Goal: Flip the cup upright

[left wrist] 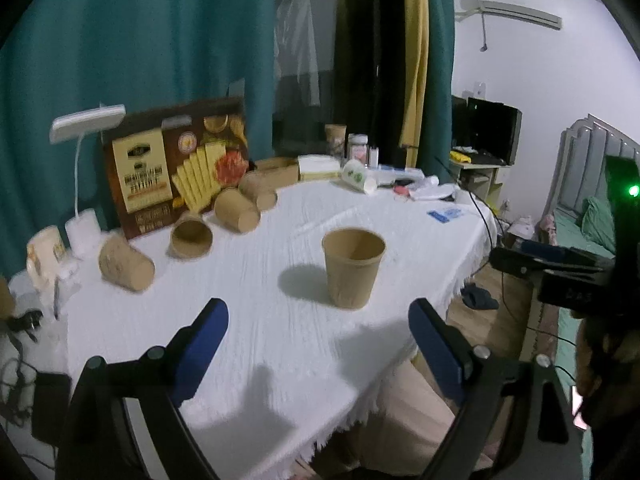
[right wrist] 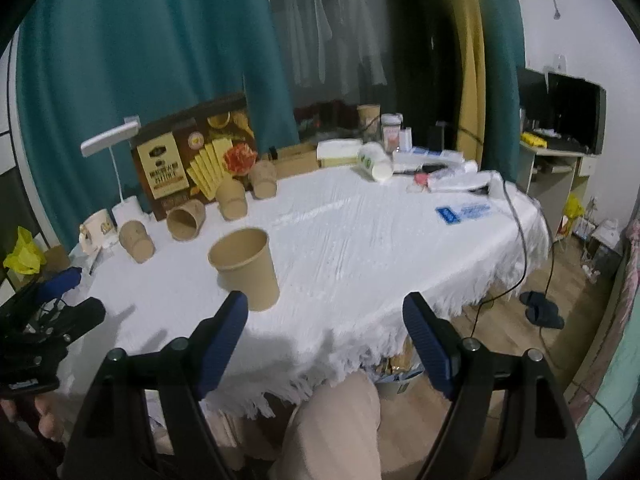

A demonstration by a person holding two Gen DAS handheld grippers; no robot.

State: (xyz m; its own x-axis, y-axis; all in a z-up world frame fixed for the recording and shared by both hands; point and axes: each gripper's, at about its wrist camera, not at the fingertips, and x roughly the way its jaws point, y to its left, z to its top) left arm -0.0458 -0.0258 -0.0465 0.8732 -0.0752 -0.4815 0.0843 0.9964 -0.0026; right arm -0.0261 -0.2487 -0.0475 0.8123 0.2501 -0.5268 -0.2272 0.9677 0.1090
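A brown paper cup (left wrist: 353,268) stands upright, mouth up, on the white tablecloth (left wrist: 256,320); it also shows in the right wrist view (right wrist: 248,269). My left gripper (left wrist: 318,312) is open and empty, a short way in front of the cup. My right gripper (right wrist: 326,308) is open and empty, with the cup just beyond its left finger (right wrist: 224,344). Several more brown paper cups lie on their sides at the back left (left wrist: 126,264), (left wrist: 191,235), (left wrist: 237,210).
A snack box (left wrist: 176,164) and a white desk lamp (left wrist: 86,120) stand at the back left. A white mug (left wrist: 358,176) lies at the back with small clutter. A black cable (right wrist: 520,232) runs over the table's right edge. Slippers (right wrist: 542,308) lie on the floor.
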